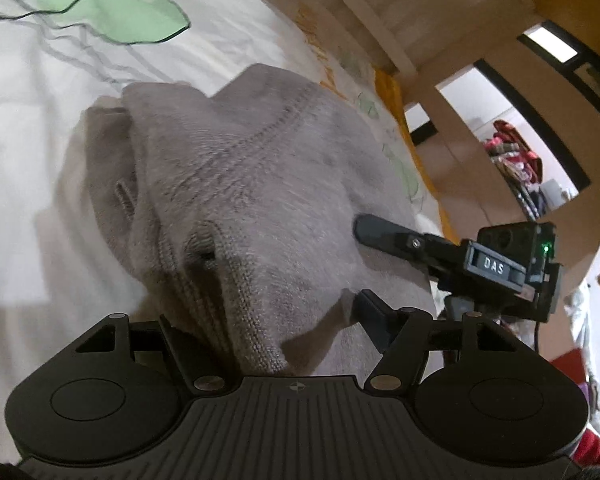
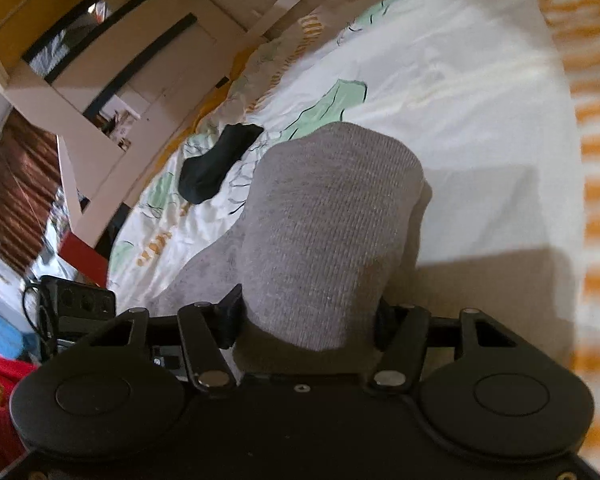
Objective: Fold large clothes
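A grey knitted sweater lies bunched on a white bed cover printed with green shapes. My left gripper has a thick fold of the sweater's ribbed hem filling its jaws. The cloth hides most of its left finger, and its right finger touches the fold's edge. My right gripper is shut on another thick roll of the same sweater, with both pads pressed into its sides. In the left wrist view, one finger of the right gripper rests on the sweater to the right.
A black sock lies on the cover beyond the sweater. A pale wooden bed frame with slats runs along the far side. Past it are clutter and coloured clothes. An orange-striped border edges the cover.
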Available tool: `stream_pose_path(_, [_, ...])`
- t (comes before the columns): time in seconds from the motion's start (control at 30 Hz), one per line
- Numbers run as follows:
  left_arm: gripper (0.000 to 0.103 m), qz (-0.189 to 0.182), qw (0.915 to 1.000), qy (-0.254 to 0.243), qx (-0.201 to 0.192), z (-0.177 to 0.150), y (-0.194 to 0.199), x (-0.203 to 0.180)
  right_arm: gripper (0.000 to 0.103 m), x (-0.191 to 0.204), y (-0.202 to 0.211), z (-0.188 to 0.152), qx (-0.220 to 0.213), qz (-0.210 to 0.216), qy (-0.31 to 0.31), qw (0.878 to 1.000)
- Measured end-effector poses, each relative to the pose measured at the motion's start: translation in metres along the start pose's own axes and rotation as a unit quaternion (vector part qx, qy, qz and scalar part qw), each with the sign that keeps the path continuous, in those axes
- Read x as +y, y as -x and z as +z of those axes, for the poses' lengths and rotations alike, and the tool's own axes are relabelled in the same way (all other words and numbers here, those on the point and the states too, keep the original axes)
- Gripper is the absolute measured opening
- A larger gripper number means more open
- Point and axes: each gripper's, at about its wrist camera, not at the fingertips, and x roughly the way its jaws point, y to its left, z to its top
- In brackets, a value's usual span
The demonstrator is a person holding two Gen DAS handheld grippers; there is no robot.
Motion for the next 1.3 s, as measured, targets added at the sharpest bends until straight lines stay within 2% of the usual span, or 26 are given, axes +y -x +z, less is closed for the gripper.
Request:
stream_pose_path(0.17, [0.066, -0.003, 0.9997, 0.004, -0.023, 0.024, -0.026, -0.009, 0.064, -0.016, -0.001, 0.040, -0.012, -0.021, 0.024, 0.999])
stream_pose_path(0.27, [0.066, 0.004, 0.9997, 0.020, -0.013, 0.018, -0.039, -0.007, 0.066, -0.029, -0.002, 0.056, -0.008, -0.038, 0.032, 0.999])
stream_pose_path(0.3, [0.065, 0.012, 0.9997, 0.019, -0.009, 0.013, -0.041, -0.006, 0.070, -0.034, -0.004, 0.056, 0.000, -0.045, 0.032, 0.998])
stream_pose_path(0.33, [0.065, 0.016, 0.9997, 0.012, -0.011, 0.008, -0.041, -0.006, 0.073, -0.040, -0.006, 0.055, 0.008, -0.057, 0.029, 0.998])
stream_pose_path(0.4, [0.065, 0.019, 0.9997, 0.001, -0.014, 0.004, -0.036, -0.006, 0.087, -0.049, -0.005, 0.046, 0.009, -0.084, 0.022, 0.996])
stream_pose_path(0.5, [0.065, 0.031, 0.9992, 0.015, -0.020, -0.002, -0.021, -0.006, 0.087, -0.055, 0.011, 0.038, -0.019, -0.079, -0.006, 0.997])
stream_pose_path(0.7, [0.066, 0.083, 0.9937, 0.028, -0.071, -0.019, 0.018, -0.001, 0.087, -0.028, 0.048, 0.014, -0.044, -0.131, 0.029, 0.990])
stream_pose_path(0.83, [0.066, 0.128, 0.9861, 0.031, -0.102, -0.028, 0.039, -0.007, 0.088, 0.002, 0.070, -0.006, -0.050, -0.177, 0.073, 0.980])
stream_pose_path(0.93, [0.066, 0.165, 0.9787, 0.011, -0.122, -0.033, 0.056, -0.022, 0.093, 0.028, 0.082, -0.018, -0.060, -0.199, 0.108, 0.972])
stream_pose_path(1.07, [0.067, 0.209, 0.9648, -0.018, -0.158, -0.043, 0.076, -0.055, 0.102, 0.065, 0.102, -0.037, -0.091, -0.215, 0.136, 0.963])
stream_pose_path(1.3, [0.068, 0.290, 0.9377, -0.066, -0.180, -0.069, 0.085, -0.117, 0.102, 0.108, 0.120, -0.063, -0.130, -0.242, 0.133, 0.952])
